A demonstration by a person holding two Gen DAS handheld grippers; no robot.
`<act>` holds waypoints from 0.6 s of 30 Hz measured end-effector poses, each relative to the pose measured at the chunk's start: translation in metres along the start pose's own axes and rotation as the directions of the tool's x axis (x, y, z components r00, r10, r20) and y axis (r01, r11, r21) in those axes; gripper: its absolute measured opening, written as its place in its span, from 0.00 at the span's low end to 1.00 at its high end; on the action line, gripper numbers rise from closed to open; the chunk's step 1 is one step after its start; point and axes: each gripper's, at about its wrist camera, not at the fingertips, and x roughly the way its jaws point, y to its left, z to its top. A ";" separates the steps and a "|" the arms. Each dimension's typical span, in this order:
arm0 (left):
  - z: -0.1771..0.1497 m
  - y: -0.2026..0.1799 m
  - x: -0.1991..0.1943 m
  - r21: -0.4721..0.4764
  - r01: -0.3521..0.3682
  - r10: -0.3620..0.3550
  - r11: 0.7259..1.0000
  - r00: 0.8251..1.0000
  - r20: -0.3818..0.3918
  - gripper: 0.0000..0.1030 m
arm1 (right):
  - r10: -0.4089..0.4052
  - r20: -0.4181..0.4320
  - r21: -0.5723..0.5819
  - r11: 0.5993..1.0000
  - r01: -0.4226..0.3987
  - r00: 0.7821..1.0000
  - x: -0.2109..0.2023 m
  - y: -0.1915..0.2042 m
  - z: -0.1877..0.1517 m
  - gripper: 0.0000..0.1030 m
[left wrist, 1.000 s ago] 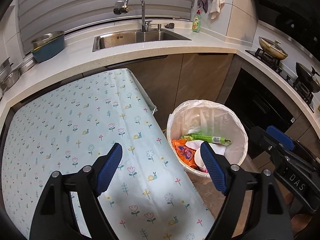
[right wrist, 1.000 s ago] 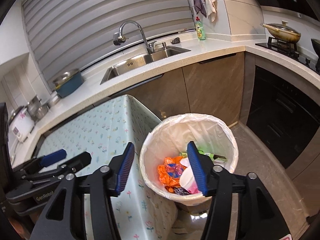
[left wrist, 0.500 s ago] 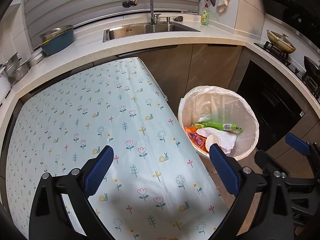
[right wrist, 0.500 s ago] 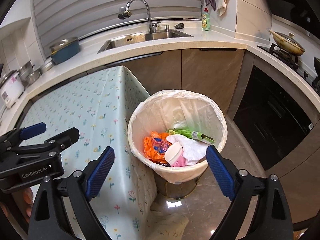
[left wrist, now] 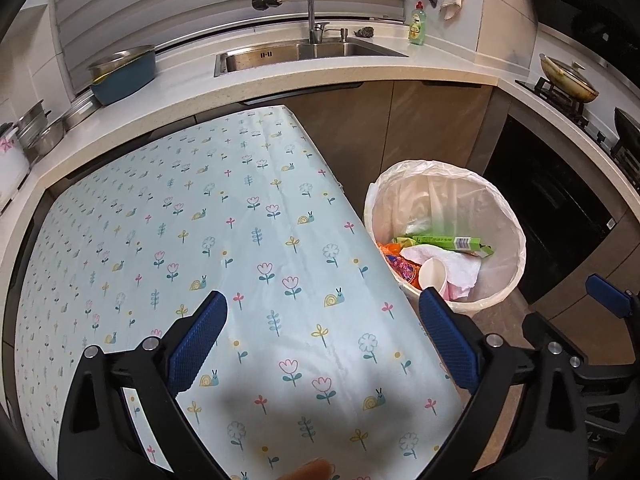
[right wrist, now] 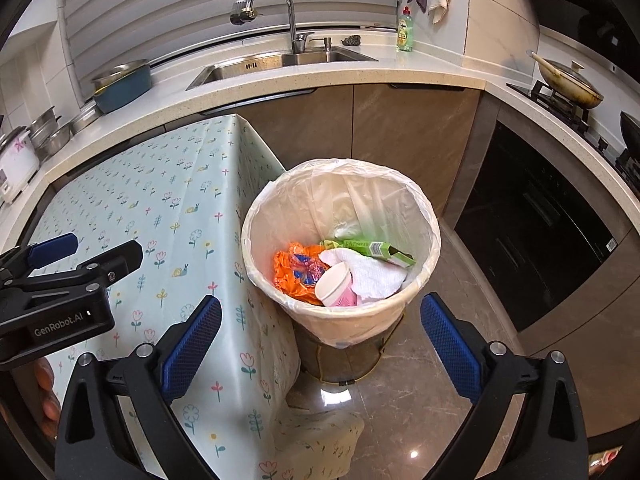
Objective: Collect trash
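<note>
Both the left gripper [left wrist: 322, 334] and right gripper [right wrist: 320, 338] have just spread wide, empty; the paper cup [right wrist: 334, 284] now lies in the white-lined round bin [right wrist: 424, 208]; collecting looks finished.

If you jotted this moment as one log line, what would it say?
left gripper: open, empty, over table | right gripper: jaws just opened, empty | bin: holds paper cup, tissue, green box, orange wrapper

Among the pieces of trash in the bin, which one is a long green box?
The long green cardboard box, lying at the back, partly over the white paper towel; the orange wrapper and paper cup lie nearer.
</note>
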 end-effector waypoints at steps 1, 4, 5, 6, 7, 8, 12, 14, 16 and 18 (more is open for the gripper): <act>-0.001 0.000 0.000 -0.002 -0.004 0.004 1.000 1.000 0.001 0.90 | 0.001 -0.001 0.001 1.000 -0.001 1.000 0.000 0.000 0.000 0.93; -0.001 0.000 -0.001 -0.004 -0.007 0.007 1.000 1.000 -0.001 0.90 | 0.001 -0.002 0.001 1.000 -0.001 1.000 0.000 0.000 -0.001 0.93; -0.002 -0.001 -0.001 -0.003 -0.009 0.009 1.000 1.000 0.000 0.90 | 0.002 -0.003 0.001 1.000 -0.002 1.000 0.000 0.000 -0.001 0.93; -0.001 0.000 -0.001 -0.003 -0.011 0.011 1.000 1.000 0.001 0.90 | 0.002 -0.003 0.000 1.000 -0.002 1.000 0.000 0.000 -0.002 0.93; -0.002 -0.001 -0.001 -0.002 -0.014 0.014 1.000 1.000 0.003 0.90 | 0.003 -0.003 -0.001 1.000 -0.003 1.000 0.000 0.000 -0.002 0.93; -0.002 -0.001 -0.001 -0.002 -0.016 0.016 1.000 1.000 0.003 0.90 | 0.004 -0.004 -0.002 1.000 -0.004 1.000 0.000 0.000 -0.002 0.93; -0.002 0.002 -0.001 -0.013 -0.027 0.027 1.000 1.000 0.003 0.90 | 0.008 -0.003 -0.002 1.000 -0.008 1.000 0.000 0.002 -0.001 0.93; -0.003 0.003 -0.001 -0.019 -0.030 0.030 0.999 1.000 0.003 0.90 | 0.009 -0.004 -0.001 1.000 -0.009 1.000 0.000 0.002 -0.001 0.93; -0.003 0.004 -0.001 -0.021 -0.035 0.035 0.999 0.999 0.005 0.90 | 0.009 -0.005 0.000 1.000 -0.009 1.000 0.001 0.003 -0.001 0.93; -0.004 0.004 -0.001 -0.022 -0.039 0.039 0.999 0.999 0.006 0.90 | 0.011 -0.005 0.000 1.000 -0.011 1.000 0.001 0.003 -0.001 0.93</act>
